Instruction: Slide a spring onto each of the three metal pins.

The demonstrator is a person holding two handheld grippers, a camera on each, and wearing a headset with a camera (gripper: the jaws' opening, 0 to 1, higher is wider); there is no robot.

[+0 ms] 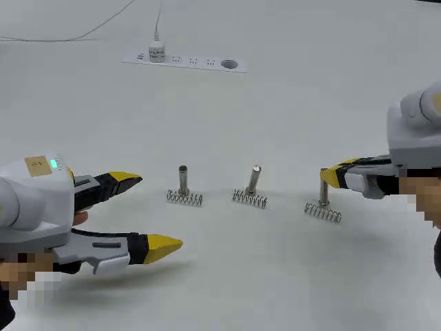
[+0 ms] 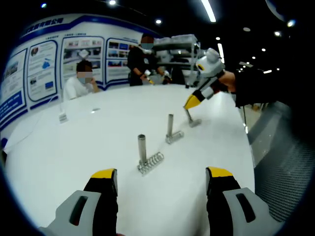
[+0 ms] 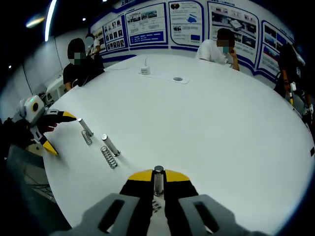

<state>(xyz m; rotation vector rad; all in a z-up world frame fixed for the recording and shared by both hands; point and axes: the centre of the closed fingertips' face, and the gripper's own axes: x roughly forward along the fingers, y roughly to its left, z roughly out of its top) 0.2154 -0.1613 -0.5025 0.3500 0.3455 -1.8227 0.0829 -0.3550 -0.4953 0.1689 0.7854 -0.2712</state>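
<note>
Broad white tabletop (image 1: 275, 110), blue-and-white posters on the walls, people sitting far beyond the middle pin (image 1: 254, 179), and a power strip (image 1: 186, 61) well behind it.

Here you are: your right tool (image 1: 331, 176) is clenched on the third pin (image 1: 323, 194), the one to the right of the middle pin, gripping it near the top. Your left tool (image 1: 158, 211) hangs released with its jaws wide. It sits off to the left of the middle pin, just short of the first pin (image 1: 183, 179).

Watch that right-hand grip, because I'd call it the danger. The pins look free-standing, so a sideways pull could tip the third pin. It could also drag the pin across the third spring (image 1: 323, 212) lying at its foot. And with the tool covering the pin's top, no spring can thread on there until you shift lower or let go. The springs look light and lively; pinch one too hard and it may squirt out and roll away.

As for the pieces, you have three short, bright steel pins standing in a row. A small silver coil lies on its side touching each base. The first spring (image 1: 185, 198) lies left of the middle pin, and the middle spring (image 1: 249, 200) lies right at its foot. None is on a pin yet.
</note>
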